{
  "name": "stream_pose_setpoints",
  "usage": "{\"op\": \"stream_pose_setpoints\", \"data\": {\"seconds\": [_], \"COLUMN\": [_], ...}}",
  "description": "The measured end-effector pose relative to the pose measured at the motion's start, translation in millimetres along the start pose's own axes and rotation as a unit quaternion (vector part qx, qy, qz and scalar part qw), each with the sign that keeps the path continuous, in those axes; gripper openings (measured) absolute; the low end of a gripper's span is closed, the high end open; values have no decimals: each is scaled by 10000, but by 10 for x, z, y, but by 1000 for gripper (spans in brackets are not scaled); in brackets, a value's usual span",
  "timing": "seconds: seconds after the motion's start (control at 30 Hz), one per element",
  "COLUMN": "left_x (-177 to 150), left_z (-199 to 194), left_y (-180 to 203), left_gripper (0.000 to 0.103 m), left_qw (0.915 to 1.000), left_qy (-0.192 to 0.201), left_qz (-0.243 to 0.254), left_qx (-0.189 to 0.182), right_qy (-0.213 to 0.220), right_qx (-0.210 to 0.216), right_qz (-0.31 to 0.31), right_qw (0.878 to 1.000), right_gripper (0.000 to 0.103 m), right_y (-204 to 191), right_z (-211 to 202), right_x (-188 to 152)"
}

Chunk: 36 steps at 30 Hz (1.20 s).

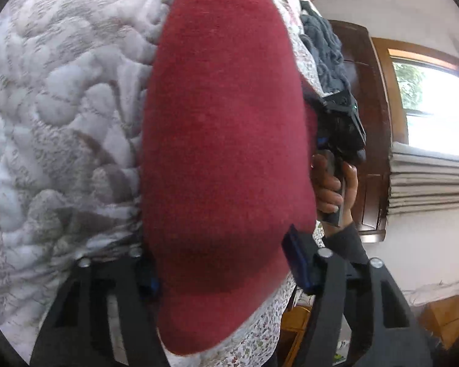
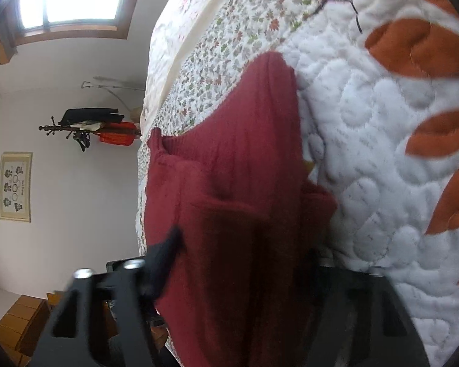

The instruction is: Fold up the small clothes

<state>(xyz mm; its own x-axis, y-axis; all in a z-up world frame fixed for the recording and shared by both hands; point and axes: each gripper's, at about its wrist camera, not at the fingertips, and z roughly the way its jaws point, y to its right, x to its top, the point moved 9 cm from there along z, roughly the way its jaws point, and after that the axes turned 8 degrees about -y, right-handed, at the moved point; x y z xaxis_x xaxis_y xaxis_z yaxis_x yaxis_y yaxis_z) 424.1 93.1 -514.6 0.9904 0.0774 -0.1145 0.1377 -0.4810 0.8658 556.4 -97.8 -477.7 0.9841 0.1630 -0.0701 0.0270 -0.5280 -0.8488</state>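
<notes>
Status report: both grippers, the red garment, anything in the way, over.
Left gripper and right gripper both have red sweater between their fingers; grip unclear. Sweater on quilt. Grey clothes beyond, not obstructing.

Garment [image 1: 226,153]: solid dark red, knit with fine vertical ribbing visible in the right wrist view; no print.

Quilt [image 1: 61,122]: white ground, stitched in puffed leaf shapes, with grey-brown leaf patches; in the right wrist view the same white ground carries rust-orange leaves [image 2: 419,46] and a thin dark stem.

Quilt border [image 2: 229,30]: white, small scattered flowers in green, grey and orange-red.

Left gripper [image 1: 223,272]: black frame, blue finger pads [image 1: 296,263], silver bolt heads.

Right gripper [image 2: 238,263]: black, silver bolts.

Crumpled cloth [image 1: 324,46]: grey-blue.

Window frame [image 1: 385,91]: dark brown wood.

Walls: white.
</notes>
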Motion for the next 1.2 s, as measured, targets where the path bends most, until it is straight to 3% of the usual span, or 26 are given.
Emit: {"op": "stream_pose_setpoints", "data": {"seconds": [0.07, 0.23, 0.63, 0.87, 1.2], "left_x": [8, 30, -183, -714, -1756], "left_z": [16, -8, -477, -1021, -1666], "left_y": [10, 89, 438, 421, -53], "left_gripper": [50, 35, 28, 28, 28], "left_qw": [9999, 9986, 9956, 9934, 9911], "left_qy": [-1, -28, 103, 351, 734], "left_qz": [-62, -16, 321, 351, -97], "left_qx": [138, 522, 880, 1030, 1103], "right_qy": [94, 385, 647, 457, -133], "right_qx": [14, -101, -106, 141, 342], "right_qz": [22, 6, -201, -368, -480], "right_qw": [10000, 9992, 9976, 9982, 9982], "right_gripper": [43, 37, 32, 32, 32], "right_y": [-38, -177, -771, -1269, -1768], "right_z": [8, -35, -142, 219, 1161], "right_x": [-29, -67, -359, -690, -1392]}}
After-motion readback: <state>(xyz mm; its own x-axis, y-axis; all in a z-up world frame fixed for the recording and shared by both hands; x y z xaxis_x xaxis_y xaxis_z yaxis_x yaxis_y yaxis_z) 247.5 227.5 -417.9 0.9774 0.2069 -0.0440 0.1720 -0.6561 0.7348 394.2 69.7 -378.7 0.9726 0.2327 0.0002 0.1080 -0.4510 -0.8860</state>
